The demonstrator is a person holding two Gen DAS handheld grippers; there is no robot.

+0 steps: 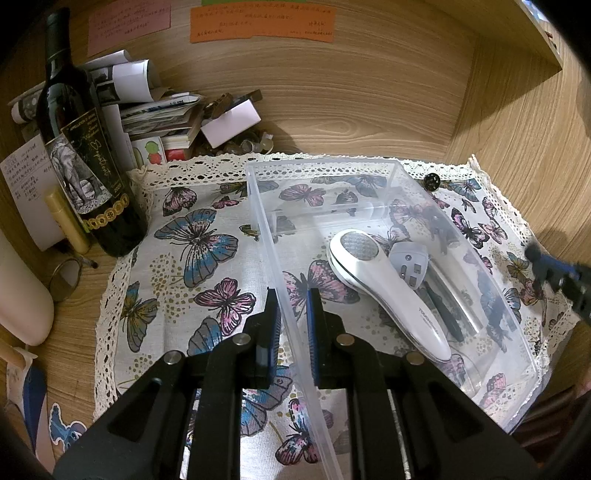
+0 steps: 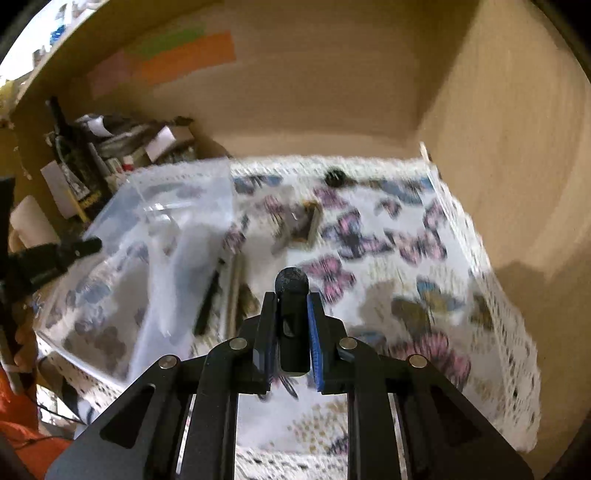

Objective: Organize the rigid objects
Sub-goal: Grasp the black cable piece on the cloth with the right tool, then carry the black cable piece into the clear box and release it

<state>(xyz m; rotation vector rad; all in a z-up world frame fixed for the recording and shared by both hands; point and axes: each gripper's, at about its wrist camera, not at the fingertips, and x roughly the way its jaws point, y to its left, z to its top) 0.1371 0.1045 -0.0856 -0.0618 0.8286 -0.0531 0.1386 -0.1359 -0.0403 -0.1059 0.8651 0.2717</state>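
The left gripper [image 1: 291, 317] is straddling the near-left wall of the clear plastic bin [image 1: 391, 166], one finger inside, one outside; jaws look closed onto that wall, w/ little gap showing. It's steadying the bin on the butterfly cloth [image 1: 192, 236].

The right gripper [image 2: 291, 325] is pinching a small black mic-like item [image 2: 291, 295], round foam-looking head pointing away from the camera, long axis running along the fingers. Jaws narrow, both pads touching its body.

Key relation: the bin [image 2: 177, 206] is lying left of the right gripper, so the held item prob needs to travel left and over the bin's right wall. Right gripper is the carrying one; left is only bracing.

Inside the bin already: a white lint shaver [image 1: 384, 284], handle toward the near side, w/ a plug adapter [image 1: 410, 262] touching it on the right, plus dark slim items beyond.

Writing: shaver handle carries a brand, too small to read surely. Wine bottle [image 1: 85, 170] at far left, label script unclear, elephant picture. Orange note [image 1: 262, 22] on back wall, handwriting illegible.
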